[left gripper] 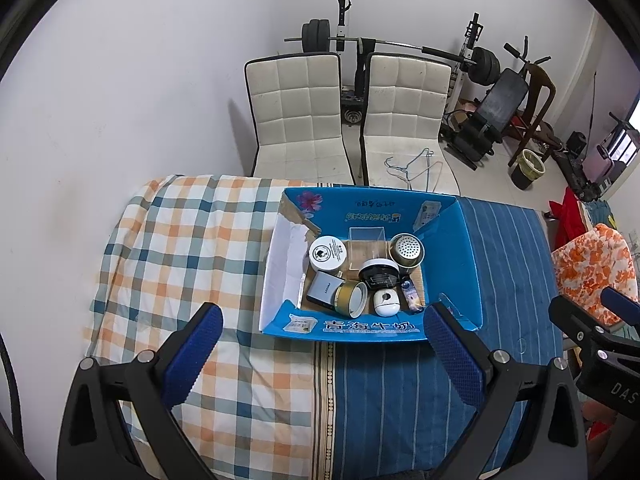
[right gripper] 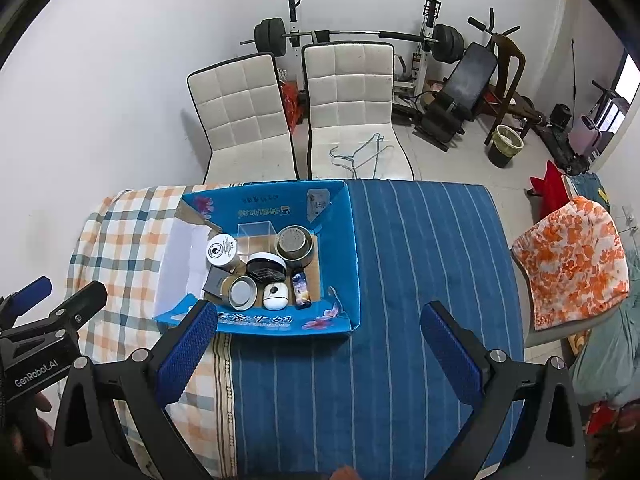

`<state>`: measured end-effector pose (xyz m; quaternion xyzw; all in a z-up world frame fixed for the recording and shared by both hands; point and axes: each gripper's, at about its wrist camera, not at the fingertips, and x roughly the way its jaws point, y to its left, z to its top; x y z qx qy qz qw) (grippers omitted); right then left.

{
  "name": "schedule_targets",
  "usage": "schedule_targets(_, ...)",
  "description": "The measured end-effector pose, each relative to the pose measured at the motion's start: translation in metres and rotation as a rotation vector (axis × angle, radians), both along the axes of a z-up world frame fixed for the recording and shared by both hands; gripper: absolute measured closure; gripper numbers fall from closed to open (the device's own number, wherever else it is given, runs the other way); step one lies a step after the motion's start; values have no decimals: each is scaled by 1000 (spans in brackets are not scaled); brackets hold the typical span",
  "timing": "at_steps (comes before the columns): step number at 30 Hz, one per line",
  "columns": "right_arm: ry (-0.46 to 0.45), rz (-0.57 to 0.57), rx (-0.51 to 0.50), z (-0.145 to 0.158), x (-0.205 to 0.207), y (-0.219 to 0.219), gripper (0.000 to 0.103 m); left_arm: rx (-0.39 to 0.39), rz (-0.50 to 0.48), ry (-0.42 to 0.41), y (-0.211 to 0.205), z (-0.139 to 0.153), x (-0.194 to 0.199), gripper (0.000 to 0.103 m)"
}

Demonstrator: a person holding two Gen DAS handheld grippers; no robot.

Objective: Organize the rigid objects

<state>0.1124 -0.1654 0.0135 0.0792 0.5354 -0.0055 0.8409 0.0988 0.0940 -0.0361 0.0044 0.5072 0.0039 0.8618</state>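
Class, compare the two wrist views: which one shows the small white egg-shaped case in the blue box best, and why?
The left wrist view: the white egg-shaped case sits near the image centre, unobstructed, between the open left gripper's fingers. In the right wrist view the case appears smaller and off to the left, though still fully visible inside the blue box.

I see my left gripper (left gripper: 322, 354) spread wide, holding nothing. Just ahead of its blue-padded fingers (left gripper: 192, 360) sits the open blue cardboard box (left gripper: 360, 330), containing a white round jar (left gripper: 328, 255), gold tin (left gripper: 352, 299), and perforated metal cup (left gripper: 407, 250).
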Motion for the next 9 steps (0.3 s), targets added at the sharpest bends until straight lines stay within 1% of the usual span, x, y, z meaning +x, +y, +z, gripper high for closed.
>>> schedule_targets(9, -1, -1, -2, 1, -2, -3, 0, -6, 0, -2, 0, 0, -1, 0)
